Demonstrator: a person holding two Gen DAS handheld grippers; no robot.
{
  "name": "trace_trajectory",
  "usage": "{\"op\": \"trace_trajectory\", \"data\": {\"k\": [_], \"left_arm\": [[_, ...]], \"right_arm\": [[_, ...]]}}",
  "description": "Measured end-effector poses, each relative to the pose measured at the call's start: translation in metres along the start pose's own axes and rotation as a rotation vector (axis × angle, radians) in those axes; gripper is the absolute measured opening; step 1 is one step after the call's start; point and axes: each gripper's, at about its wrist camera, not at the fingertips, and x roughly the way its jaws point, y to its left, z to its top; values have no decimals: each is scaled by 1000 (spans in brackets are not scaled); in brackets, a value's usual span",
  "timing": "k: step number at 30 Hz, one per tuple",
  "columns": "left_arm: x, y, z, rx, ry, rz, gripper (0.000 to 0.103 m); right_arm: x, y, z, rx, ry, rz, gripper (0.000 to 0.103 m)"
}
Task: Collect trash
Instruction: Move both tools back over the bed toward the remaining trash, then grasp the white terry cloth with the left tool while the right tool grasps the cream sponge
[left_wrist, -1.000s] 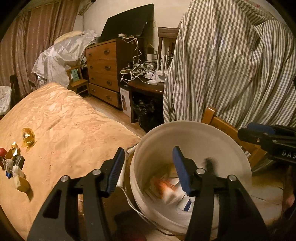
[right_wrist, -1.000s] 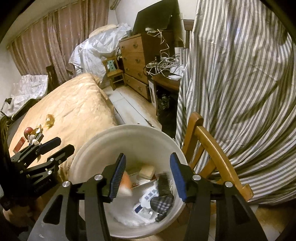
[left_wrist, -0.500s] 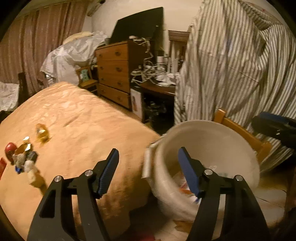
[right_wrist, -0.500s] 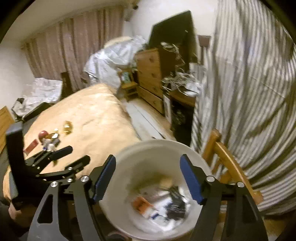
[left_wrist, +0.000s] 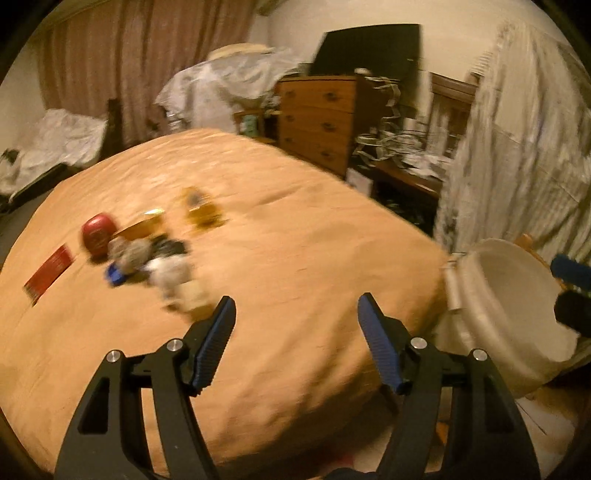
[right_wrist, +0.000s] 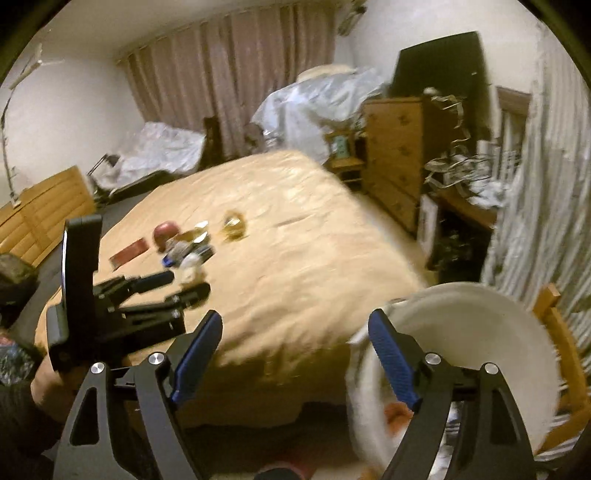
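A white bucket (left_wrist: 506, 306) holding trash stands on the floor at the bed's right edge; it also shows in the right wrist view (right_wrist: 476, 332). A blurred cluster of trash (left_wrist: 147, 251) lies on the tan bedspread (left_wrist: 295, 258): a red round item (left_wrist: 96, 232), a red flat packet (left_wrist: 50, 273), a gold wrapper (left_wrist: 201, 210) and crumpled pieces. My left gripper (left_wrist: 295, 325) is open and empty over the bed, right of the cluster. My right gripper (right_wrist: 295, 347) is open and empty, between the bed corner and the bucket. The left gripper (right_wrist: 181, 284) shows in the right wrist view near the trash (right_wrist: 188, 243).
A wooden chair (right_wrist: 561, 350) stands behind the bucket under a striped sheet (right_wrist: 546, 203). A wooden dresser (left_wrist: 317, 118) and a cluttered desk (left_wrist: 406, 166) stand at the back right. Curtains (right_wrist: 229, 85) hang behind the bed.
Both grippers have swung left, away from the bucket and toward the bed. The trash cluster now sits nearer the middle of both views. Both stay open.
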Motion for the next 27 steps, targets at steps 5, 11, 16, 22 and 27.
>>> {"op": "trace_trajectory", "data": {"k": [5, 11, 16, 22, 27], "left_arm": [[0, 59, -15, -72, 20, 99, 66], [9, 125, -30, -160, 57, 196, 66], [12, 160, -33, -195, 66, 242, 66], [21, 170, -29, -195, 72, 247, 66], [29, 168, -25, -187, 84, 222, 66]], "right_arm": [[38, 44, -5, -35, 51, 76, 82], [108, 89, -4, -49, 128, 170, 82], [165, 121, 0, -76, 173, 225, 74], [227, 167, 21, -128, 194, 247, 66], [267, 181, 35, -161, 219, 189, 55]]}}
